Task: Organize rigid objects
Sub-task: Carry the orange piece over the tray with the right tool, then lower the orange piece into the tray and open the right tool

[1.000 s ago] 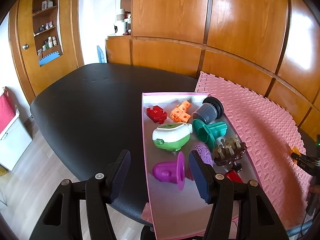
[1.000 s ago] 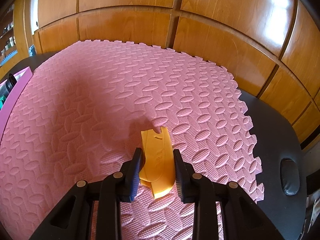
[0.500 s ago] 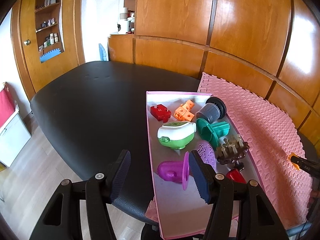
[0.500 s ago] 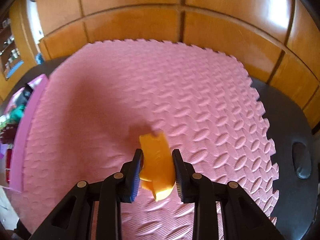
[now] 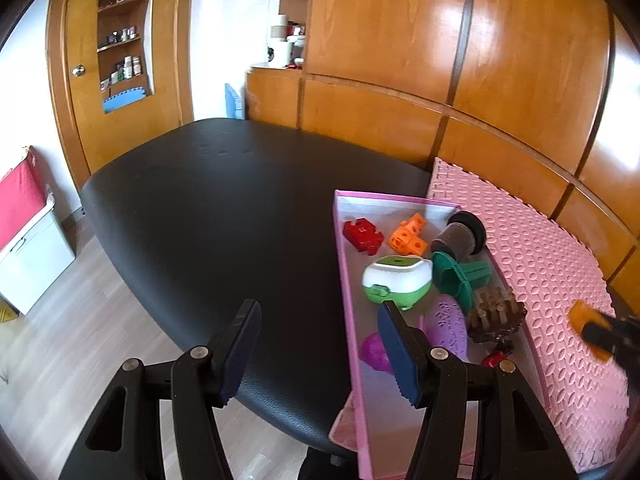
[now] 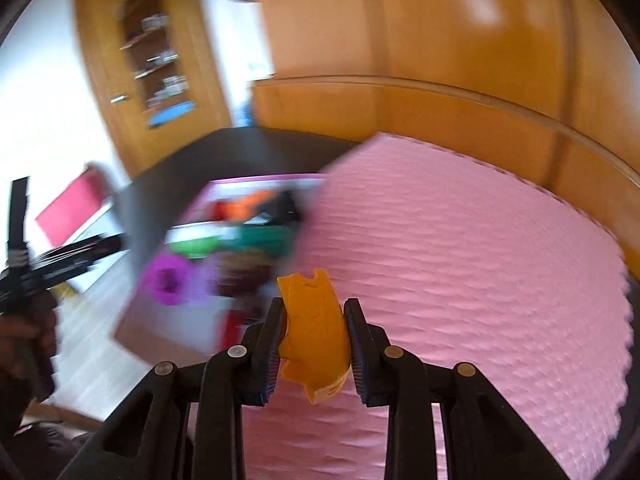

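Observation:
My right gripper (image 6: 314, 334) is shut on an orange plastic piece (image 6: 312, 324), lifted above the pink foam mat (image 6: 460, 260); in the left wrist view the same orange plastic piece (image 5: 582, 322) shows blurred at the right edge. A pink tray (image 5: 342, 264) on the black table holds a red block (image 5: 363, 235), orange cubes (image 5: 408, 234), a green-and-white toy (image 5: 396, 280), a green funnel-shaped piece (image 5: 460, 276), a grey cylinder (image 5: 460, 236), a purple piece (image 5: 446, 330) and a brown brush (image 5: 496, 316). My left gripper (image 5: 318, 352) stands open with nothing between its fingers, over the table's edge left of the tray.
The black table (image 5: 224, 208) spreads to the left of the tray. Wooden wall panels (image 5: 460, 60) run behind the table. Off the table's left edge are the floor (image 5: 80, 340) and a white box with a red cover (image 5: 24, 232). The right wrist view is motion-blurred.
My right gripper has lifted the orange piece off the mat and swung left, so the tray now shows in its view. The left gripper has drifted slightly left, still open.

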Motion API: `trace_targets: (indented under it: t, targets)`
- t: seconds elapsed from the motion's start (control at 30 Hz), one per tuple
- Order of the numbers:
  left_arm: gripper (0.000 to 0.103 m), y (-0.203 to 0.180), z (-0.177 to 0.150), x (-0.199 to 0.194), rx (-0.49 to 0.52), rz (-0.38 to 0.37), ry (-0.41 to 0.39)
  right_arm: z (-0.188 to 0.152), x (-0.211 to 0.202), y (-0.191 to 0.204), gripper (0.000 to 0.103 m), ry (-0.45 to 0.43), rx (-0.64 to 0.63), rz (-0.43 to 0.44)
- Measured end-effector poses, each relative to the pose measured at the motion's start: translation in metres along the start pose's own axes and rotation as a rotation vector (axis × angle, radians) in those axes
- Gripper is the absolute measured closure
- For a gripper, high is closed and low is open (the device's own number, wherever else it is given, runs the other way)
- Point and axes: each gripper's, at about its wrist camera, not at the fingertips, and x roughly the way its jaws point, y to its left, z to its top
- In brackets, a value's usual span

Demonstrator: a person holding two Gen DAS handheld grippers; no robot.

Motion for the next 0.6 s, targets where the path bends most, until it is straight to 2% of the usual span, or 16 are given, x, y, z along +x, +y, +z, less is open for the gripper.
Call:
trace_targets:
  t: [0.1, 0.23, 0.47, 0.6]
  targets:
    - [0.042, 0.006, -0.001, 0.001, -0.012, 0.008, 0.005, 0.006, 0.02, 0.041, 0.074, 0.041, -0.095, 0.104]
    - [0.042, 0.012, -0.002, 0.001, -0.027, 0.014, 0.003, 0.004, 0.051, 0.081, 0.074, 0.127, -0.205, 0.193]
    - [0.042, 0.024, -0.002, 0.006, -0.052, 0.023, 0.013, -0.001, 0.102, 0.102, 0.074, 0.253, -0.267, 0.26]
    - [0.042, 0.022, -0.004, 0.009, -0.044, 0.025, 0.02, -0.004, 0.123, 0.113, 0.074, 0.288, -0.285, 0.257]
